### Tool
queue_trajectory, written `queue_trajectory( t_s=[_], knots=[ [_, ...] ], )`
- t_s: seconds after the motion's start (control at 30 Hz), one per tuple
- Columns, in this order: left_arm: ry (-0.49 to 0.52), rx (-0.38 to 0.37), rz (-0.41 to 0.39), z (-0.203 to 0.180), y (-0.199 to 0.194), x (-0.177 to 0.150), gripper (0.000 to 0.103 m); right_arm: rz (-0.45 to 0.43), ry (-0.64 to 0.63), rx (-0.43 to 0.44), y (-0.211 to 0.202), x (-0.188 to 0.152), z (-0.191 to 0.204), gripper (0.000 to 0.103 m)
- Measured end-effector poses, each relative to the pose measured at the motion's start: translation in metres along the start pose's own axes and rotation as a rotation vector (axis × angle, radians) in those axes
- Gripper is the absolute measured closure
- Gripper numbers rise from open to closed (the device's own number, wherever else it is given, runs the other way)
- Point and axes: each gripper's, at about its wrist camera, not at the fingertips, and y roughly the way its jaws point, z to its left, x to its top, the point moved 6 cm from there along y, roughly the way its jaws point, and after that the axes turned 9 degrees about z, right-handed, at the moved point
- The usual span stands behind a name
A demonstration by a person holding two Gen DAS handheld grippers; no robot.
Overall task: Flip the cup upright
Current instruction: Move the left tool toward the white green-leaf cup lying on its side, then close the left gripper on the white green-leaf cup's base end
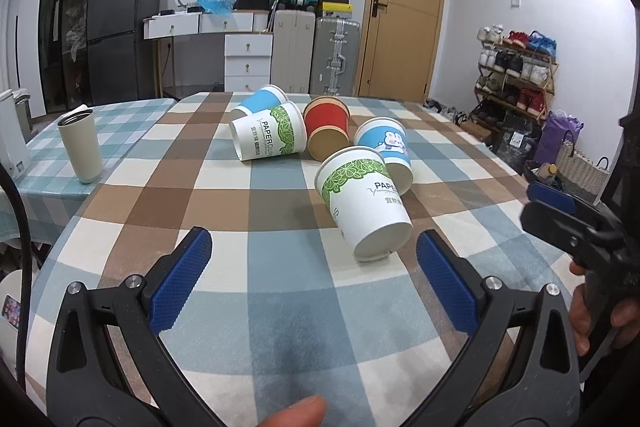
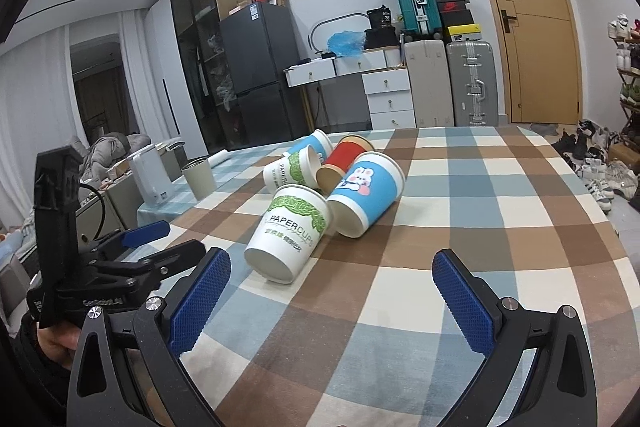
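Observation:
Several paper cups lie on their sides in a cluster on the checked tablecloth. The nearest is a white cup with green leaves [image 1: 366,203] [image 2: 288,233], its base toward me. Behind it lie a blue rabbit cup [image 1: 386,147] [image 2: 366,193], a red cup [image 1: 326,127] [image 2: 344,161], a second white leaf cup [image 1: 268,137] [image 2: 290,171] and a blue cup [image 1: 258,101] [image 2: 316,145]. My left gripper [image 1: 314,247] is open and empty, just short of the nearest cup. My right gripper [image 2: 332,267] is open and empty, close in front of the same cup.
A beige tumbler [image 1: 80,147] [image 2: 199,179] stands upright at the left on a second checked table. A white kettle [image 2: 152,177] stands beside it. The right gripper shows at the right edge of the left wrist view [image 1: 560,211]; the left gripper shows at the left of the right wrist view [image 2: 148,243].

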Motion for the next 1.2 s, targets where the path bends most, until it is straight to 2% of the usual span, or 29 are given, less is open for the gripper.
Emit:
queue_trajectory(
  t_s=[0.53, 0.73, 0.87, 0.93, 1.0, 1.2],
  knots=[
    [0.009, -0.023, 0.145, -0.041, 0.067, 0.027, 0.003, 0.0, 0.026, -0.005, 0.001, 0.0, -0.013, 0.0],
    [0.015, -0.002, 0.177, -0.047, 0.087, 0.033, 0.01, 0.0, 0.026, -0.006, 0.001, 0.0, -0.014, 0.0],
    [0.011, 0.002, 0.211, -0.048, 0.098, 0.031, 0.023, 0.001, 0.025, -0.005, 0.002, -0.001, -0.014, 0.0],
    [0.007, 0.0, 0.224, -0.047, 0.101, 0.03, 0.031, 0.003, 0.025, -0.005, 0.004, -0.001, -0.013, 0.0],
    [0.002, -0.016, 0.235, -0.047, 0.103, 0.028, 0.044, 0.0, 0.026, -0.004, 0.004, 0.0, -0.013, 0.0],
    [-0.01, -0.027, 0.227, -0.044, 0.098, 0.025, 0.046, 0.002, 0.02, -0.004, 0.006, -0.001, -0.011, 0.0]
  ],
)
